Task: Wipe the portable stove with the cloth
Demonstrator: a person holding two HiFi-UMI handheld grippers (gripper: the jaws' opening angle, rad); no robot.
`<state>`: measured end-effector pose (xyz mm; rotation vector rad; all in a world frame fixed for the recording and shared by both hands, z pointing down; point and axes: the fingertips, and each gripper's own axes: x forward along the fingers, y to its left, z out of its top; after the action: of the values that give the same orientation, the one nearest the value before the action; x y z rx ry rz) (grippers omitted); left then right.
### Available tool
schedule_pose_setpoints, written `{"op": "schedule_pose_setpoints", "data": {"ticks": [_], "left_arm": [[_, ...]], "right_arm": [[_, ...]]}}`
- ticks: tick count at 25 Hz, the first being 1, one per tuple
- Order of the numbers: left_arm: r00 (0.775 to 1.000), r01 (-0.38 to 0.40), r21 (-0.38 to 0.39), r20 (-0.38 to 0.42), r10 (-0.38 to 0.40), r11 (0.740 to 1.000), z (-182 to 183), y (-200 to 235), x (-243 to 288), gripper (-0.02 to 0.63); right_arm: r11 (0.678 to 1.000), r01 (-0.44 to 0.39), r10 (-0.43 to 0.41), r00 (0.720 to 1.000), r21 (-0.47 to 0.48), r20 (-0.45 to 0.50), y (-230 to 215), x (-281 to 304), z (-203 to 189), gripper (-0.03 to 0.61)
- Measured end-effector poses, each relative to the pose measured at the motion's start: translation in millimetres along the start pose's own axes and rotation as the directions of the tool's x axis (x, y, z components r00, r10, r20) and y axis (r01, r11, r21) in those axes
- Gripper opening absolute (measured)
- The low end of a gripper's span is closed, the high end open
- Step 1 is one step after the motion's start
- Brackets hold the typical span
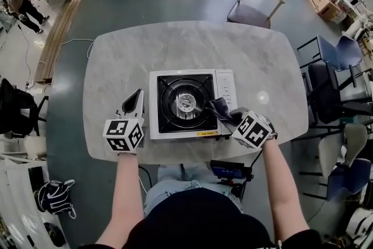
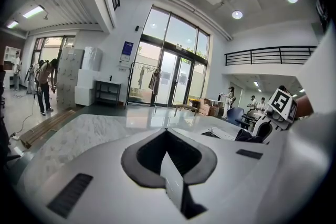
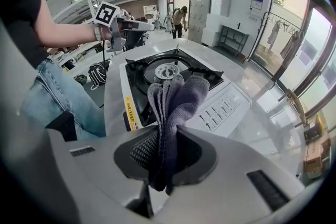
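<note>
Head view: a portable stove is shown on a pale marbled table, near its front edge. A folded grey cloth is clamped between the jaws of the right gripper and is held over the stove's front right corner. The left gripper is held just left of the stove, jaws closed together, nothing between them

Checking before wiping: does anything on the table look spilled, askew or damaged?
Nothing stands out. The portable stove sits square on the table, no spill shows, and the cloth is clamped in the right claw.
</note>
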<state>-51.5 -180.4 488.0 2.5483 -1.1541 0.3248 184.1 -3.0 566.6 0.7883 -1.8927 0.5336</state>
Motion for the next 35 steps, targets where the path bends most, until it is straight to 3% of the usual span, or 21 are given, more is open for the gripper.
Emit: {"op": "schedule_pose_setpoints", "data": {"ticks": [17, 25, 30, 35], "left_arm": [[0.998, 0.062, 0.009, 0.002, -0.062, 0.998, -1.1, -15.8, -2.4, 0.008], [0.996, 0.086, 0.024, -0.006, -0.086, 0.996, -1.3, -15.0, -7.7, 0.008], [0.996, 0.095, 0.023, -0.005, -0.095, 0.995, -1.8, -12.6, -10.1, 0.008], [0.994, 0.106, 0.025, -0.004, -0.106, 0.994, -2.3, -14.9, -10.4, 0.008]], "right_arm": [[0.994, -0.023, 0.023, 1.0, 0.107, 0.002, 56.1, -17.7, -35.1, 0.066], [0.987, 0.074, -0.082, 0.996, 0.145, 0.047, 67.7, -38.7, -34.1, 0.066], [0.986, 0.084, -0.096, 0.992, 0.145, 0.082, 78.1, -50.5, -15.5, 0.066], [0.99, 0.095, -0.102, 0.993, 0.107, 0.056, 78.8, -44.6, -12.7, 0.066]]}}
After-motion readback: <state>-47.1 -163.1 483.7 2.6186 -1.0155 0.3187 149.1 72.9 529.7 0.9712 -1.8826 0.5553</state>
